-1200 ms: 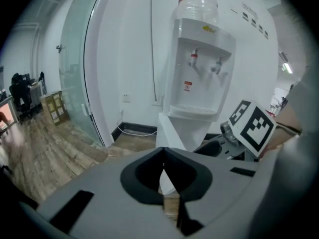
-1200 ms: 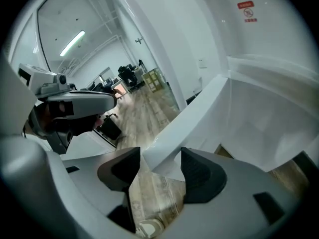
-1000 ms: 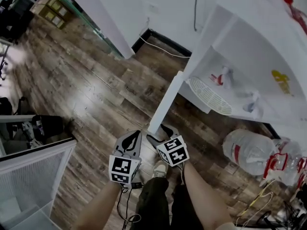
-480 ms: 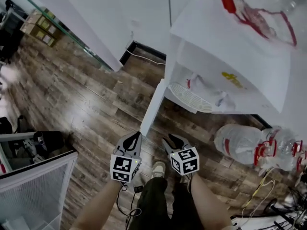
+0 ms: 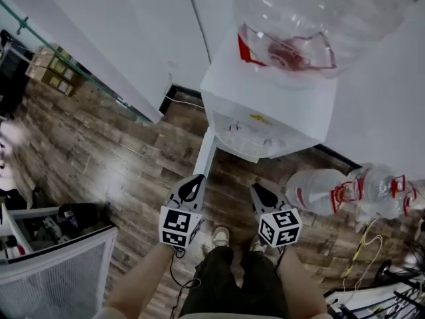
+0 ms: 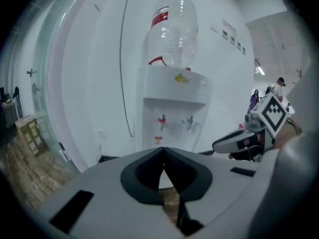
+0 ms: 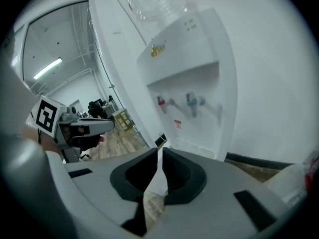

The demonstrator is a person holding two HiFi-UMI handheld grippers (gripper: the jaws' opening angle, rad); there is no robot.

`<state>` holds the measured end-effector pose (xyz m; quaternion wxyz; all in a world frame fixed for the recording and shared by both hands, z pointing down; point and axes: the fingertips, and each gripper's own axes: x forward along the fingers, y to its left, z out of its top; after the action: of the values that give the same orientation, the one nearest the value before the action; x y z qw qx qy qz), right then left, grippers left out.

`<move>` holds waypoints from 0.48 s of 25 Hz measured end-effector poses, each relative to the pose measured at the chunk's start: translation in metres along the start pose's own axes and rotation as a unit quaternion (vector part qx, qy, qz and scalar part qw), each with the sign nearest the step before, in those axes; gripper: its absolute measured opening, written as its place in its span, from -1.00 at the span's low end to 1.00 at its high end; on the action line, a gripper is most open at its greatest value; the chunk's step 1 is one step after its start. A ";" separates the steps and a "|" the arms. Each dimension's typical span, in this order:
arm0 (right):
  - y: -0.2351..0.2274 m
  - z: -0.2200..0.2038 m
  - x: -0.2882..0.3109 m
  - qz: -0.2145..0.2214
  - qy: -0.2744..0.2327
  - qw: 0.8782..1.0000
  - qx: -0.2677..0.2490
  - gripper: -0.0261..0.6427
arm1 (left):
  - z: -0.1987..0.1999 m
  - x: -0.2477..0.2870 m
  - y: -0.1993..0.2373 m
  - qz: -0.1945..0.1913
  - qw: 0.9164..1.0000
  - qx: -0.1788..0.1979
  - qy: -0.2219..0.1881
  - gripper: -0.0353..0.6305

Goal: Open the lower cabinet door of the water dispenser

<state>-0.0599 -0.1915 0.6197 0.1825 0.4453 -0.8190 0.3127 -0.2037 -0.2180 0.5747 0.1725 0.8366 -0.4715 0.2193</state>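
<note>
Head view: the water dispenser (image 5: 265, 105) stands at the wall, its lower cabinet door (image 5: 205, 157) swung open; the left claw (image 5: 194, 186) and right claw (image 5: 259, 193) are held in front.
Left gripper view: left claw closed, empty.
Right gripper view: right claw closing to a slit, nothing gripped.

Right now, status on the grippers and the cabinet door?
Left gripper shut, empty; right gripper closing, empty. Cabinet door swung open, untouched. Spare bottles on floor to the right, clear of it.
</note>
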 end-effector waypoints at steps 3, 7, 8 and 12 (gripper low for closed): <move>0.002 0.036 -0.046 -0.015 -0.016 1.000 -0.006 -0.83 | 0.046 -0.017 -0.019 -0.012 1.000 0.005 -0.019 -0.88; 0.011 0.083 -0.108 -0.032 -0.056 0.998 -0.008 -0.87 | 0.099 -0.045 -0.042 -0.022 0.998 0.013 -0.049 -0.88; 0.013 0.095 -0.123 -0.037 -0.067 0.997 -0.009 -0.87 | 0.112 -0.054 -0.048 -0.025 0.998 0.009 -0.059 -0.88; 0.023 0.144 -0.182 -0.049 -0.113 0.992 -0.016 -0.88 | 0.166 -0.090 -0.074 -0.028 0.994 0.023 -0.098 -0.88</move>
<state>0.0160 -0.1673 0.4003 0.1113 0.5146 -0.8163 0.2376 -0.1474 -0.1994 0.3802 0.1119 0.8709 -0.4571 0.1418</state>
